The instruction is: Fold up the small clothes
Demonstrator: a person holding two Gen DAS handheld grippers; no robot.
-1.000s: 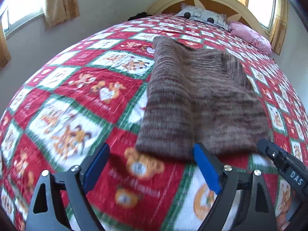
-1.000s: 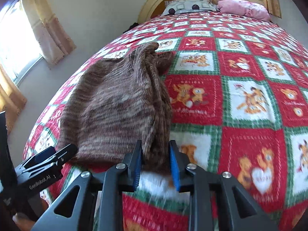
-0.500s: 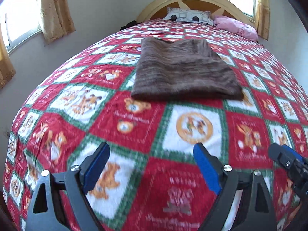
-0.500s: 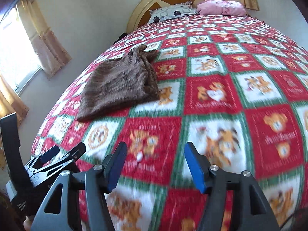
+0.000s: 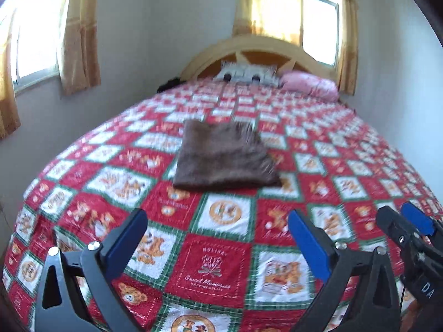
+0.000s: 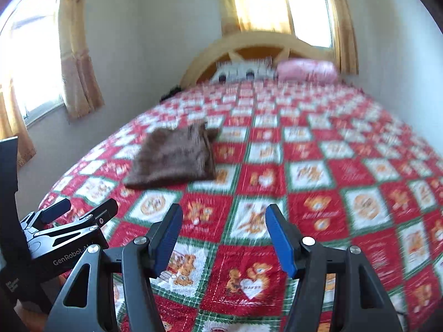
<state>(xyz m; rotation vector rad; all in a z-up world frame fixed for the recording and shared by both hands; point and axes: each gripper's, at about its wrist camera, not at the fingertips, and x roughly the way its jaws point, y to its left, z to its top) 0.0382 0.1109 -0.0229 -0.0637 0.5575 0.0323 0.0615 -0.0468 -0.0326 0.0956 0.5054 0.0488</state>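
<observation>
Across the lower and middle frame of both views spreads the bed [image 5: 346, 149] under its red, white and green bear-print quilt. At upper centre stands the arched wooden headboard [image 5: 257, 49], with a pink pillow [image 5: 310, 84] and a pale patterned pillow [image 5: 246, 73] below it. The folded brown knit garment [image 5: 224, 159] lies flat on the quilt at centre frame, well apart from both tools. The left gripper [image 5: 218, 238] at bottom is spread wide, holding nothing; the right gripper [image 6: 224, 232] is likewise open and empty.
</observation>
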